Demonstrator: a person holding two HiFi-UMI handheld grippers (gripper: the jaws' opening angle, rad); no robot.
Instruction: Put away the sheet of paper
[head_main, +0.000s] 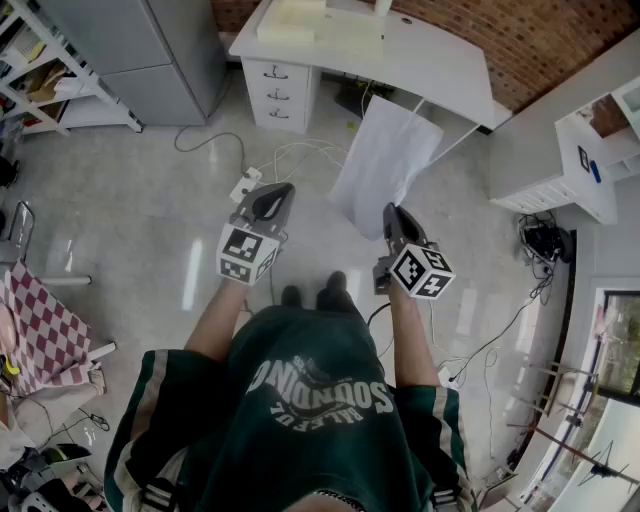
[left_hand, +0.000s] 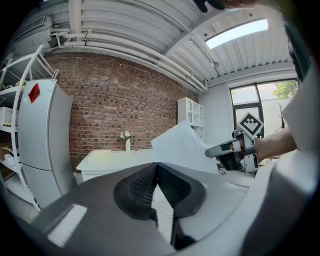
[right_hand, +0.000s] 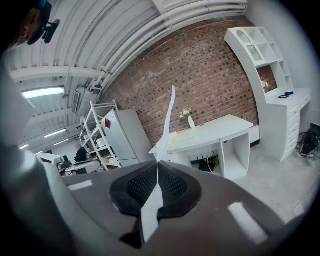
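Note:
A white sheet of paper (head_main: 385, 160) hangs in the air in front of the person, held at its near edge by my right gripper (head_main: 391, 214), which is shut on it. In the right gripper view the sheet (right_hand: 167, 127) stands edge-on and rises from between the closed pads of the gripper (right_hand: 156, 184). My left gripper (head_main: 276, 192) is level with the right one and to its left, shut with nothing in it. In the left gripper view its pads meet (left_hand: 156, 180), and the paper (left_hand: 182, 147) and the right gripper (left_hand: 235, 150) show beyond.
A white desk (head_main: 400, 50) with a drawer unit (head_main: 278, 95) stands ahead against a brick wall. Cables and a power strip (head_main: 246, 184) lie on the floor before it. A grey fridge (head_main: 160, 55) is at the left, white shelving (head_main: 590, 140) at the right.

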